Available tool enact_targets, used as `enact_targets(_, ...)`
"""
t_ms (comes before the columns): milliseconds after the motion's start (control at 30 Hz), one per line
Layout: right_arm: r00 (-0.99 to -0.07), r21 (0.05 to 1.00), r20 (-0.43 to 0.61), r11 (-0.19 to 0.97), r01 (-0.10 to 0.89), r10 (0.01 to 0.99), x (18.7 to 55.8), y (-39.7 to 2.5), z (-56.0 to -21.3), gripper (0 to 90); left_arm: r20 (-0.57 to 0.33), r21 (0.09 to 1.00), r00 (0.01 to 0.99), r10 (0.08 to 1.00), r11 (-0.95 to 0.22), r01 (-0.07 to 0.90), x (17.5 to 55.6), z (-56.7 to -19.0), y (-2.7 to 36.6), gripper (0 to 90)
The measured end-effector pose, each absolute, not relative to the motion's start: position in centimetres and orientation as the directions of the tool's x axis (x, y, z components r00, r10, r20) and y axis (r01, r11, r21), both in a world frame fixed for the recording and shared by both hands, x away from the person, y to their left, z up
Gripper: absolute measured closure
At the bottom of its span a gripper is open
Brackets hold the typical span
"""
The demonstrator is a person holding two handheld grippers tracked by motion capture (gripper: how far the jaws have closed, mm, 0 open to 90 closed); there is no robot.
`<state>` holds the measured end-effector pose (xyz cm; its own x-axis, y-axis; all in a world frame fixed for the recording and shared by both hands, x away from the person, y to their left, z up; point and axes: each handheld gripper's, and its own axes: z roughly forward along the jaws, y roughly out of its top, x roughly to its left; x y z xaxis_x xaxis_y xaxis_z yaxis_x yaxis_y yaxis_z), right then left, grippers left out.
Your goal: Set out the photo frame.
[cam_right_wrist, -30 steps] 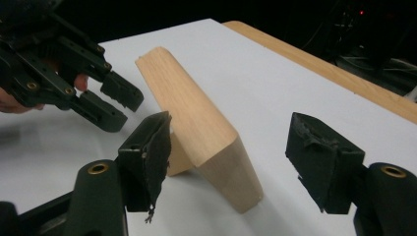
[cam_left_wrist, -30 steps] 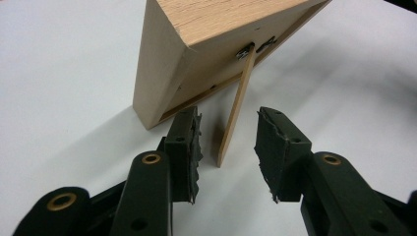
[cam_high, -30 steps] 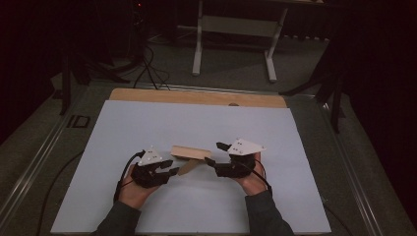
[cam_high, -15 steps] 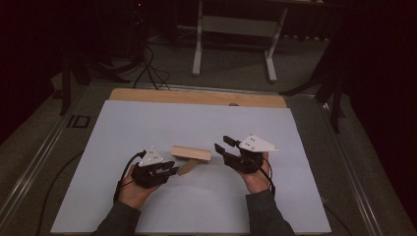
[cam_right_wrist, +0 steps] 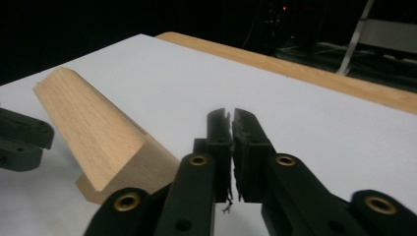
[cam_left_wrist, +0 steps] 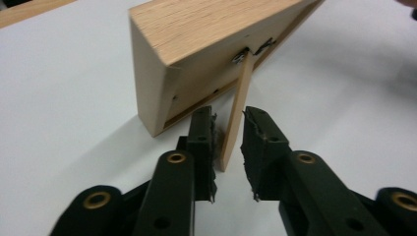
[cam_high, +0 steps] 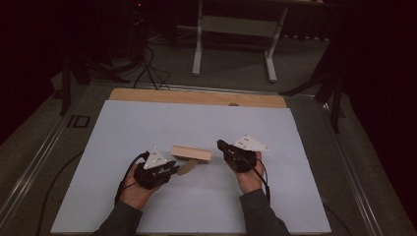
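A light wooden picture frame (cam_high: 191,153) stands tilted on the white table top (cam_high: 147,123), its back towards my left gripper (cam_high: 169,169). In the left gripper view the frame (cam_left_wrist: 206,34) leans on its thin wooden stand leg (cam_left_wrist: 238,108), which hangs from a metal hinge. My left gripper (cam_left_wrist: 228,147) is closed down on that leg, which lies slanted between the jaws. My right gripper (cam_high: 223,147) is shut and holds nothing, a short way right of the frame. In the right gripper view the frame's end (cam_right_wrist: 103,137) lies left of that gripper (cam_right_wrist: 231,147).
The white sheet covers a wooden table whose bare far edge (cam_high: 196,97) shows beyond it. A metal stand (cam_high: 233,29) and cables lie on the dark floor behind. Cables trail from both grippers towards the person's sleeves.
My right gripper has come off the frame's right end and drawn back to the right, with its jaws together. The left gripper and the frame have stayed where they were.
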<state>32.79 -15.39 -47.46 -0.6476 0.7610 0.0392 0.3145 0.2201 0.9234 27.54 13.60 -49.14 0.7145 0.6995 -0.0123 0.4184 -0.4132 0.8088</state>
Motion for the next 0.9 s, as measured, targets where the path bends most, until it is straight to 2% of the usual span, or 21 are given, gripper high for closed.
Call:
enact_targets(233, -0.651, 0.912, 0.141, 0.158, 0.379, 0.745, 33.8, -15.0, -48.4, 87.2, -0.003, 0.809, 0.718, 0.696, -0.421, 0.41, 27.6, -49.1, 13.5, 84.0)
enact_targets(267, -0.654, 0.908, 0.153, 0.157, 0.389, 0.741, 33.9, -14.9, -48.6, 87.3, -0.002, 0.81, 0.717, 0.697, -0.419, 0.41, 27.6, -49.0, 13.5, 87.6)
enact_targets(333, -0.658, 0.906, 0.154, 0.16, 0.391, 0.737, 34.0, -14.8, -48.7, 87.4, -0.006, 0.813, 0.712, 0.702, -0.411, 0.412, 27.6, -49.0, 13.6, 88.7)
enact_targets(600, -0.691, 0.898, 0.169, 0.179, 0.402, 0.702, 34.2, -14.6, -48.9, 87.8, -0.084, 0.82, 0.696, 0.713, -0.348, 0.455, 28.3, -49.1, 13.6, 89.3)
enact_targets(900, -0.697, 0.892, 0.164, 0.196, 0.406, 0.698, 34.1, -14.2, -49.5, 85.2, -0.085, 0.817, 0.661, 0.746, -0.328, 0.475, 28.9, -49.1, 13.6, 89.6)
